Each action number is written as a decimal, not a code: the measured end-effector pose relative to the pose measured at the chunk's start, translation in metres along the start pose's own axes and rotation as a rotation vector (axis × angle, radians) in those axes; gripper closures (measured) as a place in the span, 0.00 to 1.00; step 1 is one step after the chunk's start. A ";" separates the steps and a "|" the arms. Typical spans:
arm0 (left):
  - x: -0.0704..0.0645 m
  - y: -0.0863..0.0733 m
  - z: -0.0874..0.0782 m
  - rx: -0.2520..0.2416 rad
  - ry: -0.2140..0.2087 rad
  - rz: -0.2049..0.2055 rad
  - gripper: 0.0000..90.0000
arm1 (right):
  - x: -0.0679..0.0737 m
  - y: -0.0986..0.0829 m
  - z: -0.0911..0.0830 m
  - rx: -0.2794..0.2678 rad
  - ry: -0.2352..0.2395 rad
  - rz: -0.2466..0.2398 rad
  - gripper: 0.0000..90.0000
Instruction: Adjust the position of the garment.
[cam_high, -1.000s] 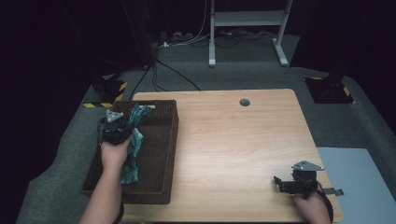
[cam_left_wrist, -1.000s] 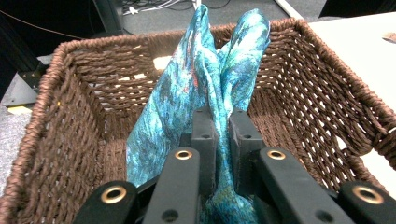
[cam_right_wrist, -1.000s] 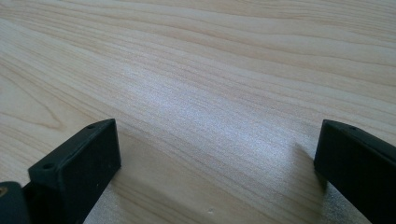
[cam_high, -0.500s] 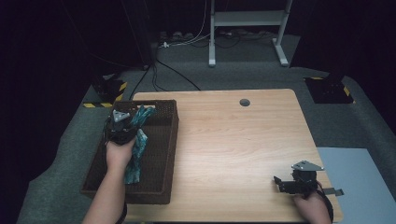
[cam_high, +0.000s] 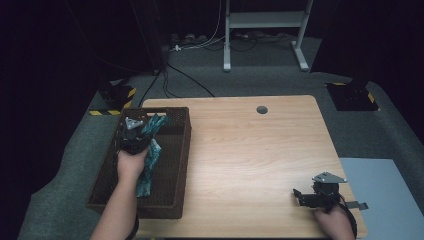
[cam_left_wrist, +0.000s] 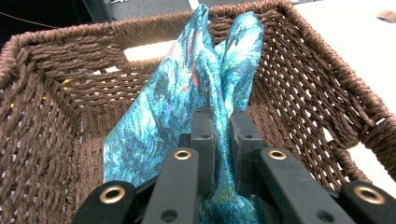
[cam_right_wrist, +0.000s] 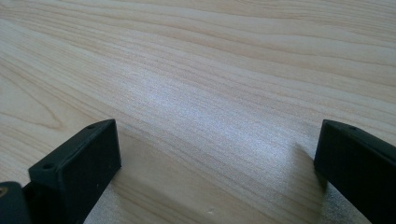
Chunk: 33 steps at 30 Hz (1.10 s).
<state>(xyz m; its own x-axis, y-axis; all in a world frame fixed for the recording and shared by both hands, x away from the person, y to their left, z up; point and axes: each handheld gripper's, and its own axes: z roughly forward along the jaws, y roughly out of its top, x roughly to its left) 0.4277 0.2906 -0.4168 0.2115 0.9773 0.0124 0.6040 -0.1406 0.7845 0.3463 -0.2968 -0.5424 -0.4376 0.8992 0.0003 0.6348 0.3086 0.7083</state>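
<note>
A teal patterned cloth (cam_high: 150, 157) hangs into a dark brown wicker basket (cam_high: 177, 165) at the table's left edge. My left gripper (cam_high: 134, 131) holds the cloth above the basket's far half. In the left gripper view the jaws of that gripper (cam_left_wrist: 220, 126) are shut on a fold of the cloth (cam_left_wrist: 187, 88), with the basket wall (cam_left_wrist: 60, 79) behind it. My right gripper (cam_high: 306, 196) rests low at the table's front right corner. In the right gripper view its jaws (cam_right_wrist: 215, 154) stand wide apart over bare wood, with nothing between them.
The light wooden table (cam_high: 250, 150) has a round cable hole (cam_high: 262, 109) near its far edge. Beyond it stand a white metal frame (cam_high: 262, 30) and cables (cam_high: 185, 75) on the grey floor. A pale blue mat (cam_high: 385, 200) lies right of the table.
My left gripper has moved away from the person toward the basket's far end, drawing the cloth along with it. The right gripper has stayed where it was.
</note>
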 end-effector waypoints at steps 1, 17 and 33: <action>-0.001 0.000 0.001 0.002 0.000 0.001 0.92 | 0.000 0.000 0.000 0.000 0.000 0.000 0.00; -0.012 0.005 0.013 0.052 0.014 0.020 0.91 | 0.000 0.000 0.000 -0.001 0.001 0.001 0.00; -0.038 0.018 0.026 0.029 -0.034 0.023 0.70 | -0.001 0.000 0.000 -0.003 0.001 0.002 0.01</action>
<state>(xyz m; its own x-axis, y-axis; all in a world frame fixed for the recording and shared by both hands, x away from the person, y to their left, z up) 0.4505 0.2467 -0.4193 0.2516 0.9678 0.0090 0.6203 -0.1683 0.7661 0.3463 -0.2974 -0.5424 -0.4370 0.8995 0.0024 0.6338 0.3060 0.7104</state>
